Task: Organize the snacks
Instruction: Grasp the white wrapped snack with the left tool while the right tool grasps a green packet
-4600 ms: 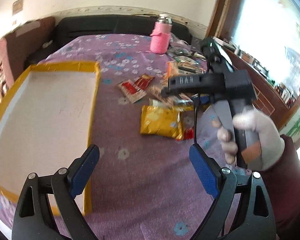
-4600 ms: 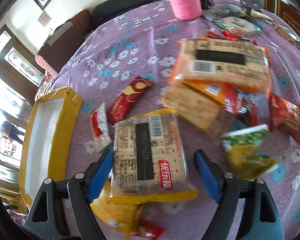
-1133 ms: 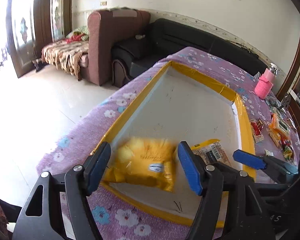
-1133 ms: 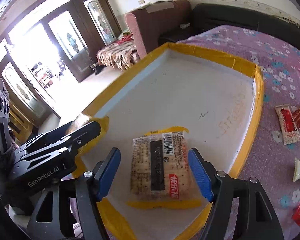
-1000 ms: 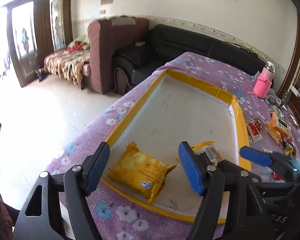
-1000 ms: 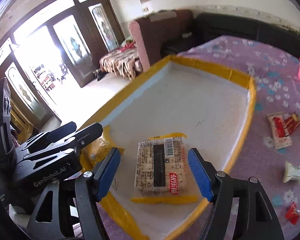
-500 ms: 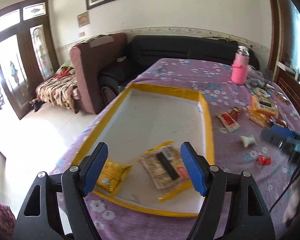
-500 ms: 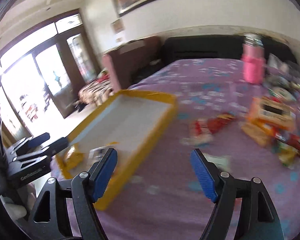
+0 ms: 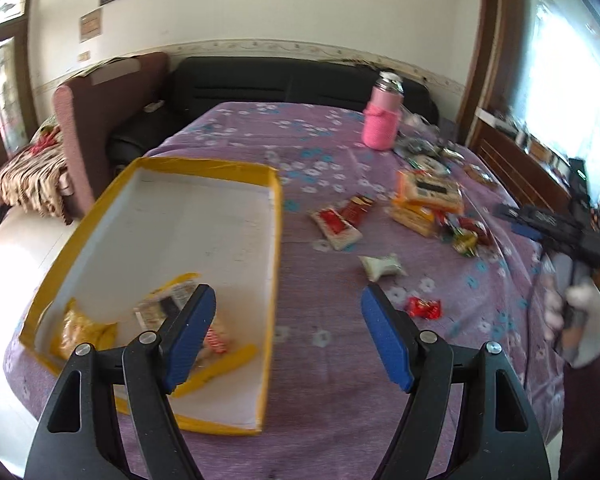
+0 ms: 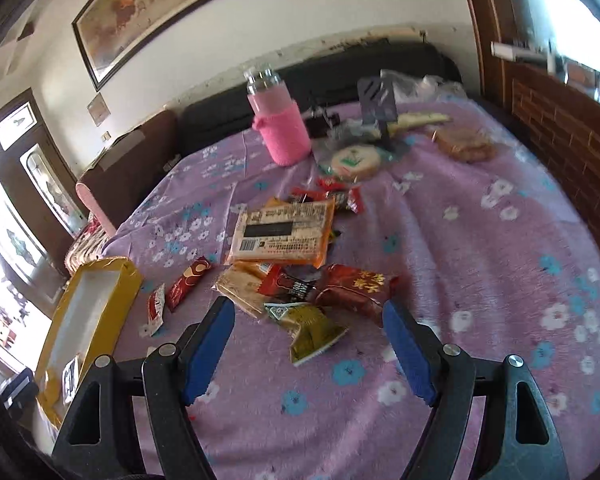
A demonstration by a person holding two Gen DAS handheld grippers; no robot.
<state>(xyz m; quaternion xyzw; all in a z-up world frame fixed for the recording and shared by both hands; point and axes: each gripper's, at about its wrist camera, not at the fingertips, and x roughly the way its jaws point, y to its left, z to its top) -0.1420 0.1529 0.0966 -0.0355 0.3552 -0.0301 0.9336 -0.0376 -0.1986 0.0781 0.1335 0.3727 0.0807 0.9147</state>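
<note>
Starting at the left, the yellow-rimmed tray (image 9: 274,216) at the near left of the table (image 9: 340,392) already holds a yellow packet (image 9: 80,330) and a cracker pack (image 9: 172,308), and the left tongs (image 9: 288,334) hang wide apart and empty. The right tongs (image 10: 310,346), also empty and spread wide, face the snack pile (image 10: 296,256) further right. I'd pick the near green packet (image 10: 308,328) first, straddling its narrow side, closing only once both pads flank it.
</note>
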